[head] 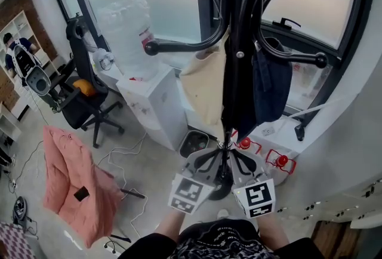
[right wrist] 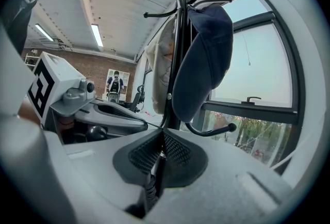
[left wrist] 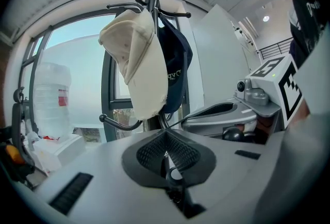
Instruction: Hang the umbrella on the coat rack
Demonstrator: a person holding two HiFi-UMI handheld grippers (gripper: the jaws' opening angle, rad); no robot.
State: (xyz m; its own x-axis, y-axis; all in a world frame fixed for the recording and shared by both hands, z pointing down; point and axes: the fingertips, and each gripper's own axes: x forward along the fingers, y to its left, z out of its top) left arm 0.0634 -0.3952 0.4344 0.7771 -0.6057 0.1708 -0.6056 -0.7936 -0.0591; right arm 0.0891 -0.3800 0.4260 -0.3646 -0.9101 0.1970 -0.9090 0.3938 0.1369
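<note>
**A:** Where is the person's left gripper (head: 215,155) sitting?

**B:** Low in the head view, just left of centre. Its marker cube (head: 190,193) is facing up and the left forearm (head: 169,223) is reaching in from the bottom edge. The gripper is pointing nearly level, tipping slightly down, and angling in toward the coat rack (head: 237,43).

**A:** And its jaws?

**B:** They are pressing together on a thin black strap (left wrist: 173,176).

**A:** Is the umbrella showing?

**B:** Only that strap, it seems. A fine dark line (left wrist: 188,121) is running from the left gripper's tips across to the right gripper (head: 233,155). The rest is lying hidden under the two gripper bodies, just in front of the rack's pole. A dark shape (head: 222,183) is showing between them, but it cannot be told whether it is the umbrella or the rack's foot.

**A:** And the right gripper?

**B:** It is mirroring the left: nearly level, angling inward, with its tips almost meeting the other's. Its jaws are clamping the same black strap.

**A:** What is hanging above?

**B:** A cream cap (head: 206,88) left of the pole and a navy cap (head: 271,82) right of it.
</note>
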